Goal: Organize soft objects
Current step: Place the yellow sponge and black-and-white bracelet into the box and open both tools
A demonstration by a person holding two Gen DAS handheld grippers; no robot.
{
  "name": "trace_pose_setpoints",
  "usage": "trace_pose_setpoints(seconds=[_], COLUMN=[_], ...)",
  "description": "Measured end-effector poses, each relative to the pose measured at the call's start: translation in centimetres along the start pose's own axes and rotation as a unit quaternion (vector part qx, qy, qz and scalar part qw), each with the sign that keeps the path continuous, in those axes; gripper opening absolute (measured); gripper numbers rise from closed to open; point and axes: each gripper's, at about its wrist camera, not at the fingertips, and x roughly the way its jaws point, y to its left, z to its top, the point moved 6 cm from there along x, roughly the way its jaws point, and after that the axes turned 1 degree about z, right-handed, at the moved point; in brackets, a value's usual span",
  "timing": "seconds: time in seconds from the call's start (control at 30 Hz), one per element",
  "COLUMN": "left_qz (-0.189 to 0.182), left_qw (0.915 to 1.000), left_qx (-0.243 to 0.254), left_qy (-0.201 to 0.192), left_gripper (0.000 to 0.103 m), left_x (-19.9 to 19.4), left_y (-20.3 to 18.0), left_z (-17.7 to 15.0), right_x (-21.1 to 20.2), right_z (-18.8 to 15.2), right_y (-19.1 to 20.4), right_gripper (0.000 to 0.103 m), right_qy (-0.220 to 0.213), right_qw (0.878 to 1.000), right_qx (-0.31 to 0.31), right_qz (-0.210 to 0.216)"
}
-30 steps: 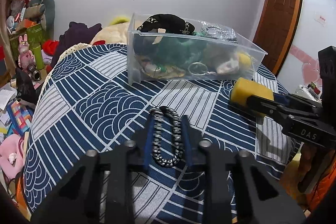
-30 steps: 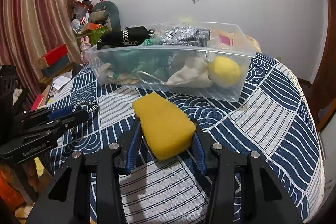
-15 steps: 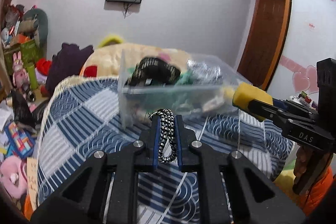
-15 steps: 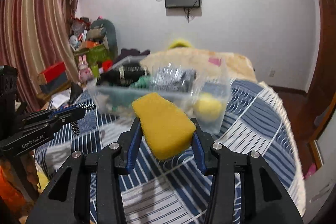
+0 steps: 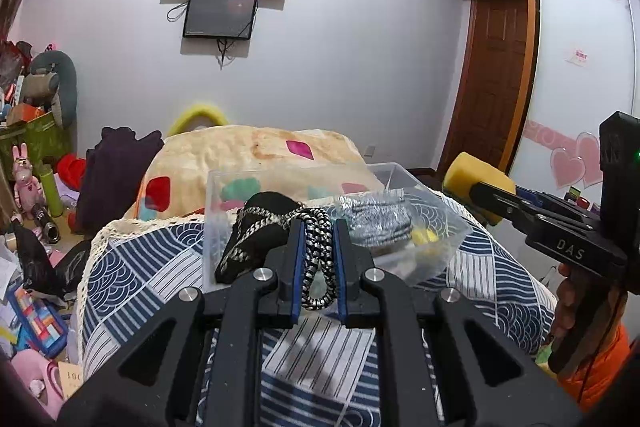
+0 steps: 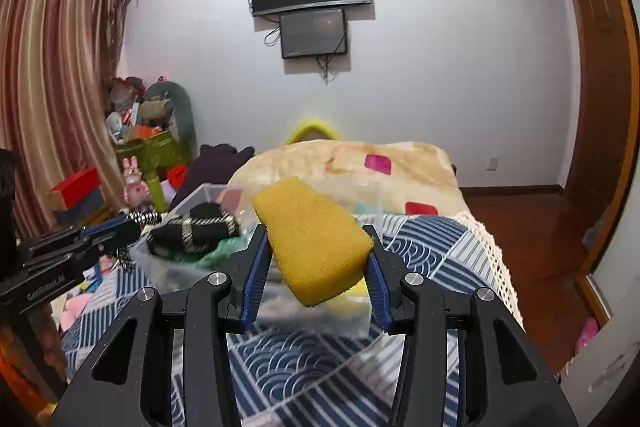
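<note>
My left gripper (image 5: 316, 227) is shut on a black-and-white braided cord loop (image 5: 318, 259) and holds it in the air just in front of the clear plastic bin (image 5: 440, 247). My right gripper (image 6: 316, 227) is shut on a yellow sponge (image 6: 314, 239), also raised in front of the bin (image 6: 200, 193). The bin holds a black pouch with a chain strap (image 5: 256, 231), a silver mesh item (image 5: 376, 223) and other soft things. The sponge also shows in the left wrist view (image 5: 476, 183), and the left gripper in the right wrist view (image 6: 132, 225).
The bin stands on a table with a blue-and-white patterned cloth (image 5: 132, 279). A cream blanket with coloured patches (image 5: 256, 155) lies behind. Toys and boxes clutter the floor at the left (image 5: 32, 187). A wooden door (image 5: 492, 79) is at the right.
Both grippers have risen from the tabletop with their objects and moved toward the bin. The left gripper closed on the cord loop, which lay flat on the cloth between open fingers before.
</note>
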Motion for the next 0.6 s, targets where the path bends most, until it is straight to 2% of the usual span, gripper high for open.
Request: trace_pose_setpoints(seconds=[0.2,0.33,0.6], left_qz=[-0.025,-0.013,-0.001], left_qw=[0.9995,0.9996,0.9986], left_qx=[-0.019,-0.01,-0.013], left_qy=[0.007,0.024,0.052], left_gripper=[0.013,0.013,0.013], left_x=[2.3,4.4,6.8], left_y=[-0.2,-0.3,0.1], left_z=[0.4,-0.4,-1.3], right_x=[2.6,4.3,5.0], right_z=[-0.4,-1.3,-2.4], right_y=[-0.7,-0.4,0.3], right_gripper=[0.041,0.041,0.043], right_qy=[0.02,0.048,0.064], right_qw=[1.0,0.999,0.998], right_qx=[0.016,0.015,0.008], right_qz=[-0.007,-0.002,-0.002])
